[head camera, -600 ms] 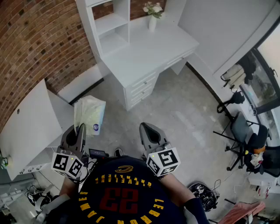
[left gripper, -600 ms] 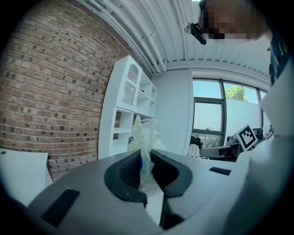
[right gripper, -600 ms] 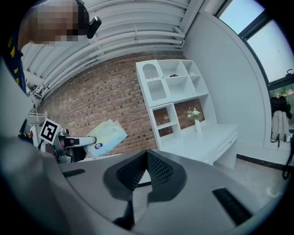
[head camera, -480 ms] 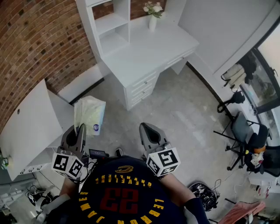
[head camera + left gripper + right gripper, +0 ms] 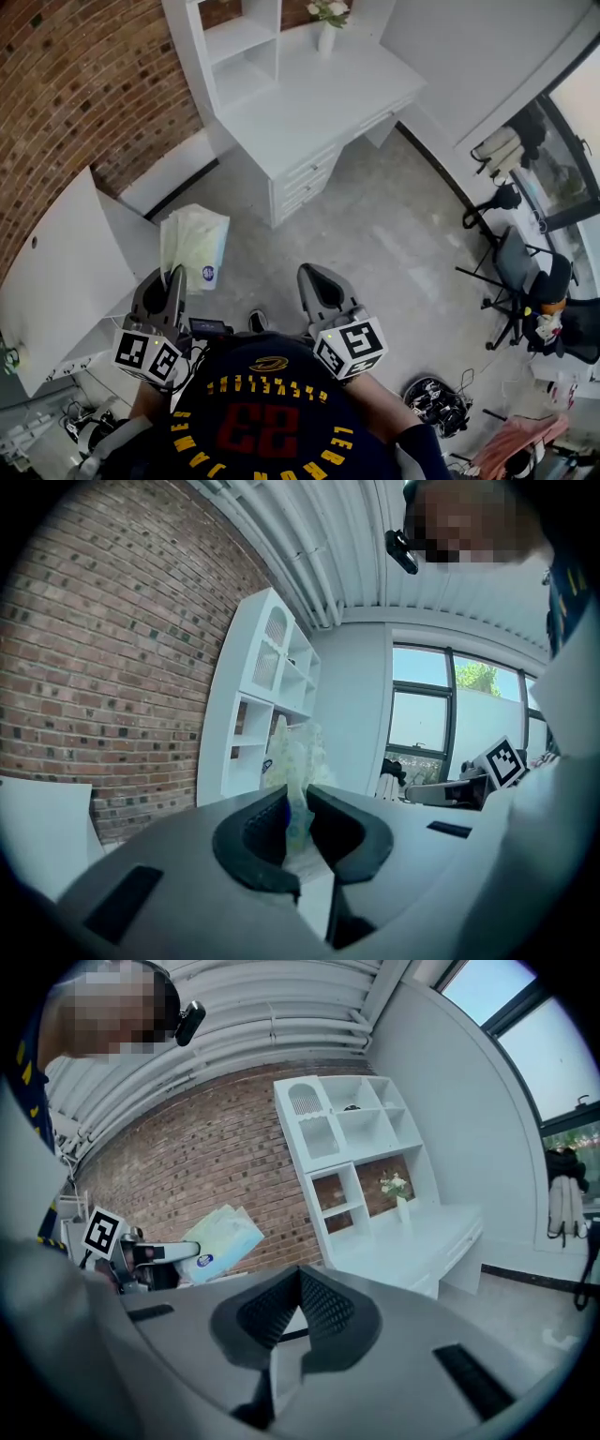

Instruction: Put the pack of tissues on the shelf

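Note:
The pack of tissues (image 5: pixel 192 246), pale green with a blue round sticker, sticks out ahead of my left gripper (image 5: pixel 172 279), which is shut on its near edge. In the left gripper view the pack (image 5: pixel 293 758) stands pinched between the dark jaws, in front of the white shelf unit (image 5: pixel 270 700). My right gripper (image 5: pixel 315 279) is shut with nothing in it, level with the left one above the floor. From the right gripper view the pack (image 5: pixel 221 1241) shows at the left and the shelf unit (image 5: pixel 349 1143) stands ahead. The shelf's open compartments (image 5: pixel 240 58) are at the top of the head view.
A white desk (image 5: pixel 323 105) with drawers joins the shelf unit, and a vase of flowers (image 5: pixel 326 26) stands on it. A white panel (image 5: pixel 56 272) leans at the left by the brick wall. Chairs and stands (image 5: pixel 525 281) crowd the right side. Cables lie on the floor behind.
The desk and shelf sit slightly higher in the head view. Both grippers and the pack keep the same pose.

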{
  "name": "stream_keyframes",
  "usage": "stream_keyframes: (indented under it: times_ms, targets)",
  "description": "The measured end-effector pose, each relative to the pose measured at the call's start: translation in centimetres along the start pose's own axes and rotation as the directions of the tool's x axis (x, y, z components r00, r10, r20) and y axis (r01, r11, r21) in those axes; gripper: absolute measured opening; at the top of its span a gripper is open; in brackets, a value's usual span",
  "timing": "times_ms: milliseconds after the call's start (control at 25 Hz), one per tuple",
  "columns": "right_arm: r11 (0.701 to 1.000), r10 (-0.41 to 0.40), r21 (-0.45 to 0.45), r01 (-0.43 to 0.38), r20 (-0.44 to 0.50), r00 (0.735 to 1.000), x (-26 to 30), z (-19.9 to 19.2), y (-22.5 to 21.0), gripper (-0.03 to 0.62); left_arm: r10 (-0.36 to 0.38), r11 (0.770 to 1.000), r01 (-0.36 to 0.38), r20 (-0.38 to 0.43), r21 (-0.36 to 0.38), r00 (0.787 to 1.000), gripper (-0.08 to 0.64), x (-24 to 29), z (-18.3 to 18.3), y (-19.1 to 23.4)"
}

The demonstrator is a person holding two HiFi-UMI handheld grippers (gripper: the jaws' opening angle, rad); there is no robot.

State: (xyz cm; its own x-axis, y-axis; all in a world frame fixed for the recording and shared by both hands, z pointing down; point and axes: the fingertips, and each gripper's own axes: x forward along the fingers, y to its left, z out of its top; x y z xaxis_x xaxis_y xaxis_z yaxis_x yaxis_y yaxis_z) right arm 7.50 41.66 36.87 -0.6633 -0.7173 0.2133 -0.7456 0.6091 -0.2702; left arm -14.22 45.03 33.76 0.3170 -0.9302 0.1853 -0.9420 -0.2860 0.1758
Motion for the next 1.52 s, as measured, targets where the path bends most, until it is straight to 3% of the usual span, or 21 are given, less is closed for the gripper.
stream_keyframes:
  times_ms: [200, 640, 880, 1160, 1520]
  targets:
    - [0.997, -0.077, 0.013, 0.077, -0.019, 0.997, 0.3, -1.3, 1.2, 0.006, -0.056, 0.998, 0.057, -0.037, 0.034, 0.998, 0.034, 0.1, -1.5, 1.4]
    - [0.988, -0.142, 0.053, 0.146, -0.072, 0.987, 0.7, -3.4, -0.2, 0.007, -0.176, 0.984, 0.176, -0.105, -0.015, 0.979, 0.034, 3.7, -4.2, -0.5]
    - [0.993, -0.084, 0.075, 0.09, -0.074, 0.994, 4.0, -2.9, -2.6, 0.006, -0.125, 0.992, 0.125, -0.114, -0.006, 0.986, 0.034, 6.5, -4.1, 0.2]
    - [0.997, -0.028, 0.068, 0.032, -0.062, 0.998, 8.2, 0.5, -7.7, 0.007, -0.063, 0.995, 0.055, -0.102, -0.088, 0.993, 0.034, 11.8, -2.6, 1.0]
    - [0.996, 0.03, 0.084, -0.025, -0.067, 0.997, 12.1, 3.2, -13.3, 0.006, -0.027, 0.998, 0.021, -0.089, -0.066, 0.996, 0.034, 18.2, 0.0, 0.1]
